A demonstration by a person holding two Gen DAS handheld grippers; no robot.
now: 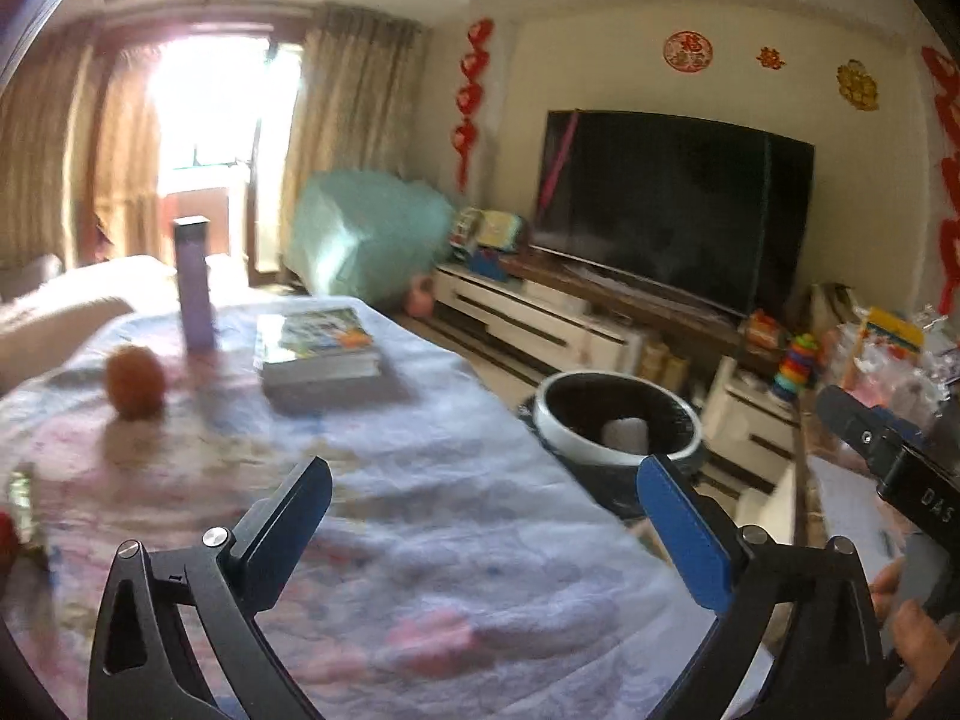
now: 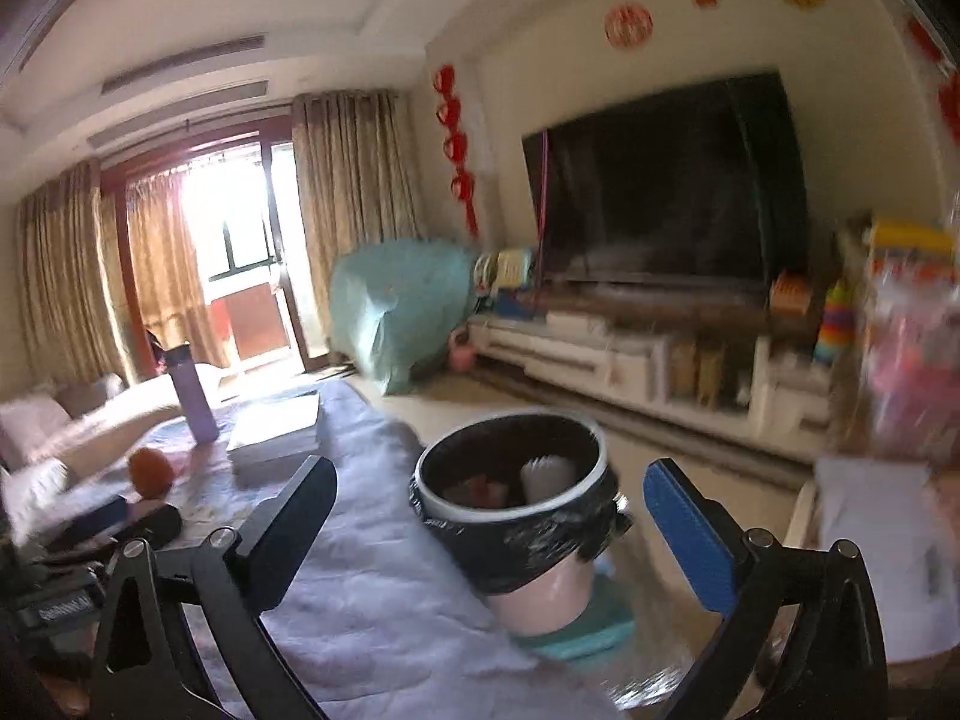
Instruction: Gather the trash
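Observation:
A round trash bin [image 2: 516, 498] lined with a black bag stands on the floor beside the table; white and reddish trash lies inside it. It also shows in the left wrist view [image 1: 618, 420]. My left gripper [image 1: 480, 516] is open and empty above the cloth-covered table [image 1: 420, 510]. My right gripper [image 2: 489, 516] is open and empty, just in front of the bin. An orange [image 1: 135, 383] sits on the table at the left. A crumpled wrapper [image 1: 21, 504] lies at the table's left edge. The right gripper's body [image 1: 888, 456] shows at the far right.
A purple bottle [image 1: 195, 288] and a stack of books [image 1: 318, 348] stand on the table's far part. A TV [image 1: 672, 204] on a low white cabinet [image 1: 540, 318] with toys runs along the right. A teal-covered object [image 1: 372, 240] is by the window.

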